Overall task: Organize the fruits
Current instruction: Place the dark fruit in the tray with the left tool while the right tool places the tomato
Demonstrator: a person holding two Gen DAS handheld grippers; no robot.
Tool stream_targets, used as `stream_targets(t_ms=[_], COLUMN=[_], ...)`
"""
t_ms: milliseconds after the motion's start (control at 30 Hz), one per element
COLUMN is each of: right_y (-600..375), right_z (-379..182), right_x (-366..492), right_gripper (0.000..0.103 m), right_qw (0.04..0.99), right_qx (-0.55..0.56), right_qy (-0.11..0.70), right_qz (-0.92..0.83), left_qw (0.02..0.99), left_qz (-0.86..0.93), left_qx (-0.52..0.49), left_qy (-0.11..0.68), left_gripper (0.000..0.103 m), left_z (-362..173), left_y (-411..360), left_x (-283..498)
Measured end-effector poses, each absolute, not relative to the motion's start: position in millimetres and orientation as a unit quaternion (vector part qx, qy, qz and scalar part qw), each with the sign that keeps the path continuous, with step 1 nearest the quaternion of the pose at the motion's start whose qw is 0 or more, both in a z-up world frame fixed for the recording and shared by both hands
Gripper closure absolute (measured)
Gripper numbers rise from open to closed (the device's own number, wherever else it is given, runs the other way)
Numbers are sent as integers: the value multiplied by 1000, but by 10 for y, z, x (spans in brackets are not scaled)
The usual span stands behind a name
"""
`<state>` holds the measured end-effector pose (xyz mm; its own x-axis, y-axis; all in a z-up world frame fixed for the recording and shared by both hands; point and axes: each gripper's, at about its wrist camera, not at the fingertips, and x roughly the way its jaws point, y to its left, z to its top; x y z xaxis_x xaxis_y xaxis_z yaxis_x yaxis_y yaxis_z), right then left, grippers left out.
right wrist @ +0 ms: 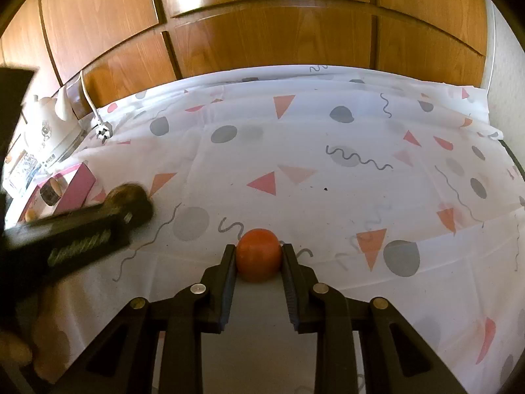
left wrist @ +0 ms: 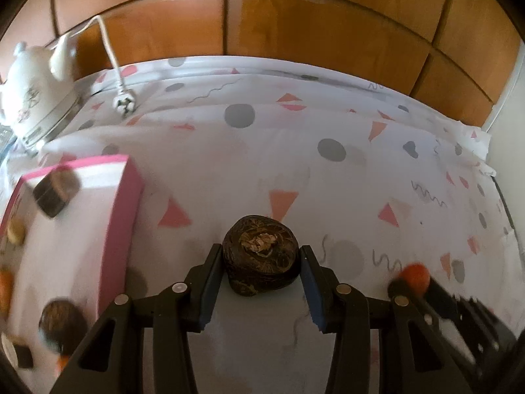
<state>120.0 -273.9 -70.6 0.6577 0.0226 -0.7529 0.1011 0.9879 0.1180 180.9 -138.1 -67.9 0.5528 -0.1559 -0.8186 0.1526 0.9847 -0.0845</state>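
A: What covers the surface, and what is behind it?

B: A white tablecloth printed with pink triangles, grey dots and squiggles [left wrist: 328,170] covers the whole table. Glossy brown wooden cabinet panels [left wrist: 328,32] rise directly behind it. At the far left corner sit a white ceramic teapot [left wrist: 36,98] and a white power cord with its plug [left wrist: 123,103] lying on the cloth.

A: Where are the fruits?

B: The left gripper [left wrist: 261,259] pinches a dark brown wrinkled round fruit [left wrist: 261,259] between its 2 fingers, above the cloth. The right gripper [right wrist: 259,256] pinches a smooth orange round fruit [right wrist: 259,254] the same way.

A: What does each view show that the other misses?

B: The left view looks down into a pink-sided white box [left wrist: 108,229] at its left. Inside are a dark square block, a pale piece, an orange piece and a dark round fruit, all blurred. The right view shows that box only small and far left, yet it takes in more of the cloth's right side. Each view catches the other gripper, blurred, at its edge.
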Motion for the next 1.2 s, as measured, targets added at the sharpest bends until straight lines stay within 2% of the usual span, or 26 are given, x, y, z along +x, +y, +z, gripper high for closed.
stream_targets(t_ms=[400,733,1200], right_y=[-2612,-2576,-1980], right_z=[-695,-660,-328], right_x=[1201,1119,970], right_gripper=[76,77,77], right_qw=[906,905,915], right_qx=[31,23,32], right_qy=[421,423,398], right_qz=[-37,-31,60], left_qw=[889,906,930], left_qz=[-88,-86,-37], left_qx=[-2,-4,-39], left_qy=[449,415,364], left_gripper=[57,57,57], left_z=[-625,-341,39], left_y=[-1255,-1030,-264], left_x=[1362,1048,707])
